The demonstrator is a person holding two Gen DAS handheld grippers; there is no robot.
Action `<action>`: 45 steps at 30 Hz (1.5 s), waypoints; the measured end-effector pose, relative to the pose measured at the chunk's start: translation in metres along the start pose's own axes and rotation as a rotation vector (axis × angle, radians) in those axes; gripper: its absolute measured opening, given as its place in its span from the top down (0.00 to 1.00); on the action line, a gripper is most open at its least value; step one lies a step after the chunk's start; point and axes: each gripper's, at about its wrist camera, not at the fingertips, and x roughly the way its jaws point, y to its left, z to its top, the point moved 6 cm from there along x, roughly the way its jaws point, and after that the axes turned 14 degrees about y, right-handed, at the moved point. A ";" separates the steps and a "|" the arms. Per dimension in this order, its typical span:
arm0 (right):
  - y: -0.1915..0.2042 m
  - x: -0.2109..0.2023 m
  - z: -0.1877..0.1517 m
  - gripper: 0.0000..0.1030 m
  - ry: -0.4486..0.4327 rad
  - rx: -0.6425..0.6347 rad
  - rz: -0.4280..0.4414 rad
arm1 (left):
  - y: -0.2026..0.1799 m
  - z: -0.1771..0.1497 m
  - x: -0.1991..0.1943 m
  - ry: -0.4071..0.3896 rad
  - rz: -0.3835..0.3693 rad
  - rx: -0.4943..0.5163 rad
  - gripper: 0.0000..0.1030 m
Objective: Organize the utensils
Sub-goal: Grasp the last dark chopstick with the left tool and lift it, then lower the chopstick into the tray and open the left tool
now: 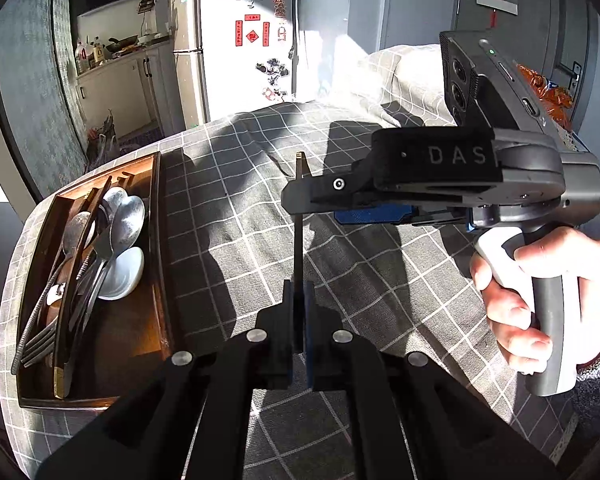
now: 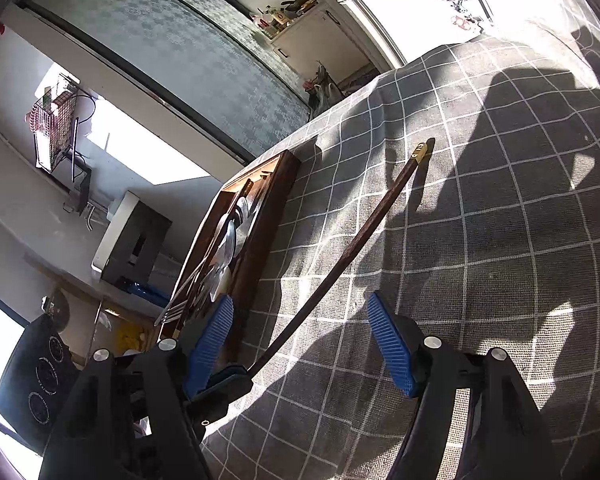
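At lower left, tray (image 1: pixel 156 240) already holds spoons and forks; left tongs (image 1: pixel 298 320) clench the last chopstick (image 1: pixel 299 240), right tongs (image 2: pixel 302 344) released beside it, still to stow.

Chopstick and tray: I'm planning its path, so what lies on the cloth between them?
Nothing: in the left wrist view, only bare checked tablecloth separates the held chopstick from the wooden tray.

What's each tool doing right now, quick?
Left tool: shut on the chopstick.
Right tool: open, holding nothing.
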 end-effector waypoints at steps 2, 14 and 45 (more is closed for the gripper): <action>0.001 0.007 0.002 0.42 0.013 0.023 0.007 | -0.001 -0.001 -0.007 -0.009 -0.011 -0.001 0.95; 0.049 0.036 0.000 0.84 0.028 -0.063 -0.057 | 0.019 -0.031 -0.028 -0.036 0.005 -0.030 0.95; 0.118 0.053 0.010 0.27 -0.039 -0.305 -0.195 | 0.139 -0.045 -0.022 -0.044 0.163 -0.298 0.50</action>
